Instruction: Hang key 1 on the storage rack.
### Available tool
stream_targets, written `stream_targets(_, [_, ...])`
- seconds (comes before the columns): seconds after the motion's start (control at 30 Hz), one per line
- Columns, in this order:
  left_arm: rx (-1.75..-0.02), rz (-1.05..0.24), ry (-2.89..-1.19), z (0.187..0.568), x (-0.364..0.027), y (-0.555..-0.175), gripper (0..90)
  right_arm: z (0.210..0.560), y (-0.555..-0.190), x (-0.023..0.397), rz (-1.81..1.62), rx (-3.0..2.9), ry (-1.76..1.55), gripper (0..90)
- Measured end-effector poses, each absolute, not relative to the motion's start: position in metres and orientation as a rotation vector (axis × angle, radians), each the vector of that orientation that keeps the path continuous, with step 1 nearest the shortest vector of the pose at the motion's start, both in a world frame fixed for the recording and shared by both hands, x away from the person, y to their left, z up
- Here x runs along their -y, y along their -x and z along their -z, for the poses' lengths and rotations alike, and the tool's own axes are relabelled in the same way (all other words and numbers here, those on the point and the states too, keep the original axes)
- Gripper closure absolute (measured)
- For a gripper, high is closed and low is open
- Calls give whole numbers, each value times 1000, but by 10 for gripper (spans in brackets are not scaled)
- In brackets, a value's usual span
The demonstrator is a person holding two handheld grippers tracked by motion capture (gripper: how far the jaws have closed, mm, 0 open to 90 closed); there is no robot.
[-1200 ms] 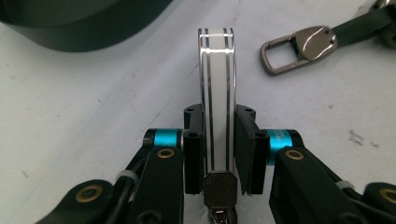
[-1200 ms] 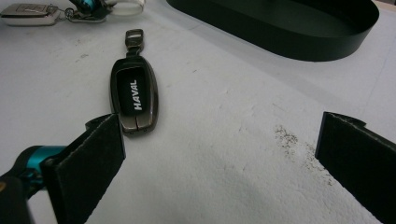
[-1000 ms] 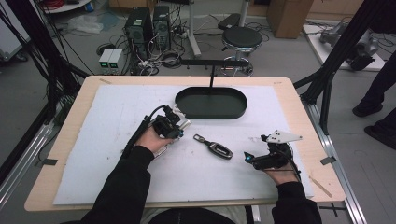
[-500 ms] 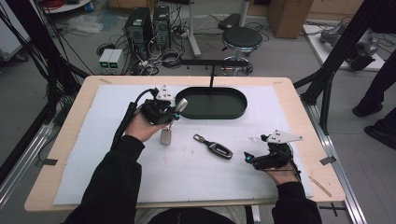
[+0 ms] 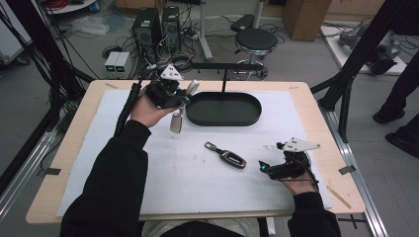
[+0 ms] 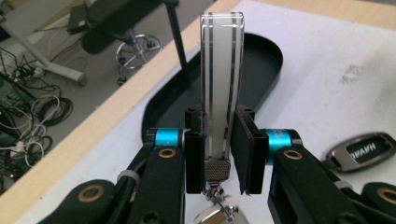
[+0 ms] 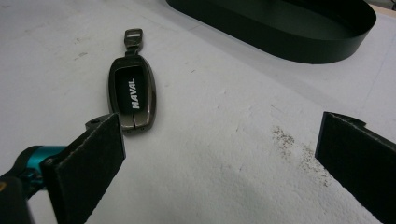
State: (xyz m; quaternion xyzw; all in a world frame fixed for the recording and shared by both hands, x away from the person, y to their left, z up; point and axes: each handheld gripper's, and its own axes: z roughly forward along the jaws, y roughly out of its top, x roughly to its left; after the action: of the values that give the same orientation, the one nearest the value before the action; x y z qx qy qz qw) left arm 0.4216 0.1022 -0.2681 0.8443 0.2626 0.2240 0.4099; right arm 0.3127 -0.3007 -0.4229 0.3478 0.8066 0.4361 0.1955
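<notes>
White foam sheet (image 5: 197,177) covered most of the wooden worktop (image 5: 316,94), and my two claws worked over it well apart from each other.

My left claw (image 5: 190,89) sat in the upper left of the high view, lifted off the sheet and just beside the left end of the black oval tray (image 5: 225,108). It was clenched on a clear flat tag (image 6: 222,70) with thin dark stripes along its edges. In the left gripper view the tag stood upright between the two black pads, its top rising above them with the tray behind it. A small knurled metal clasp (image 6: 217,169) hung at the tag's lower end, between the pads, and a silvery fob (image 5: 176,122) dangled below it on a short link; in the high view that fob hung beneath my left hand (image 5: 148,109), close over the sheet.

My right claw (image 5: 263,167) rested low on the sheet in the lower right of the high view, held by my right hand (image 5: 296,178). It was released, jaws spread wide with nothing between them. In the right gripper view the dark car key fob (image 7: 132,97), marked HAVAL, lay flat on the sheet at the upper left, its near end just beside the left pad; I could not tell whether they touched. The tray ran across the top of that view.
</notes>
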Motion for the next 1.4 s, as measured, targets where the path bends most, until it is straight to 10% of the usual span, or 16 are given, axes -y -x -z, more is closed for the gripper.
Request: stream_targets(1.4, [-722, -689, -1995, 229, -68, -497, 755, 423, -313, 300, -1216, -2248, -958, 8])
